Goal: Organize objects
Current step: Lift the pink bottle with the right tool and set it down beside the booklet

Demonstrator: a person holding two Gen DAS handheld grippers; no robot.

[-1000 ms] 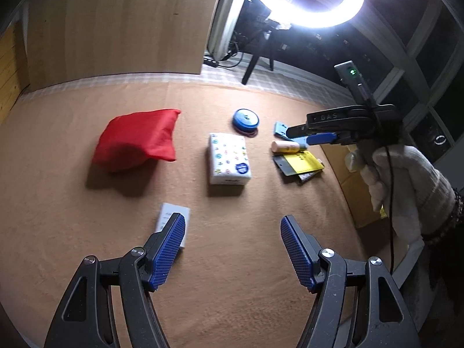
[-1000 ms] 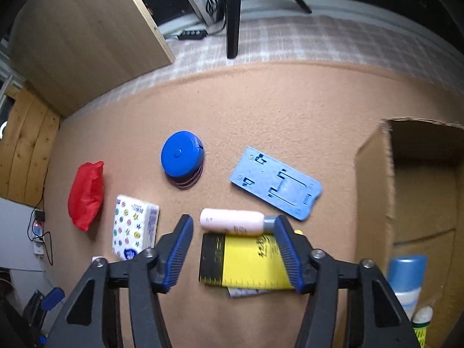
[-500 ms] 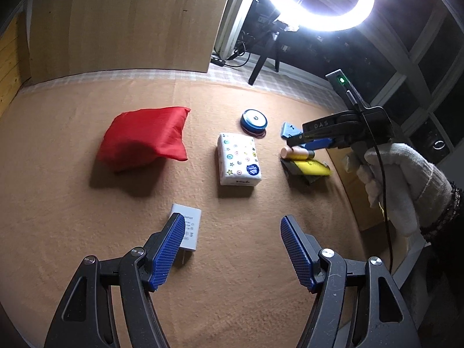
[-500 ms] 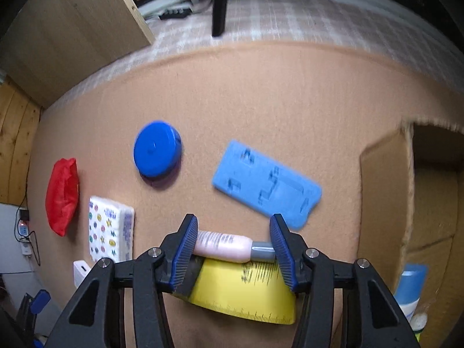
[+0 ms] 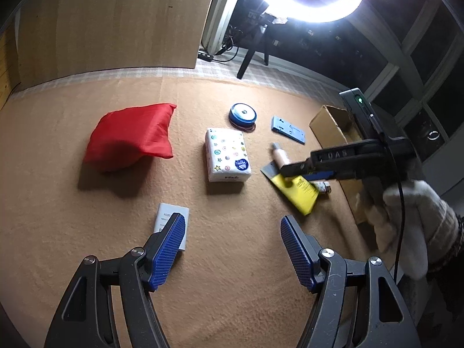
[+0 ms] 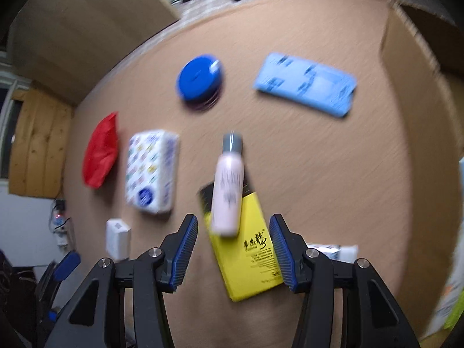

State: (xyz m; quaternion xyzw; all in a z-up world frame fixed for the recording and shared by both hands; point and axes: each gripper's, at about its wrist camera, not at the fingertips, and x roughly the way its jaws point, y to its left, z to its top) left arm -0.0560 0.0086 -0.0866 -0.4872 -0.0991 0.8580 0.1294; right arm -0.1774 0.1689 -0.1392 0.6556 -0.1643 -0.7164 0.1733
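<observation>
Here both the left claw (image 5: 232,249) and right claw (image 6: 233,253) are spread, the pink bottle (image 6: 227,191) unpinched.

Cluttered tan felt tabletop (image 5: 237,290)

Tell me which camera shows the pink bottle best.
The right wrist view: the pink bottle lies nearly whole, grey cap pointing away, resting on the yellow box just ahead of the open right gripper, though motion-blurred. In the left wrist view the right gripper covers most of the bottle; only its cap end shows.
</observation>
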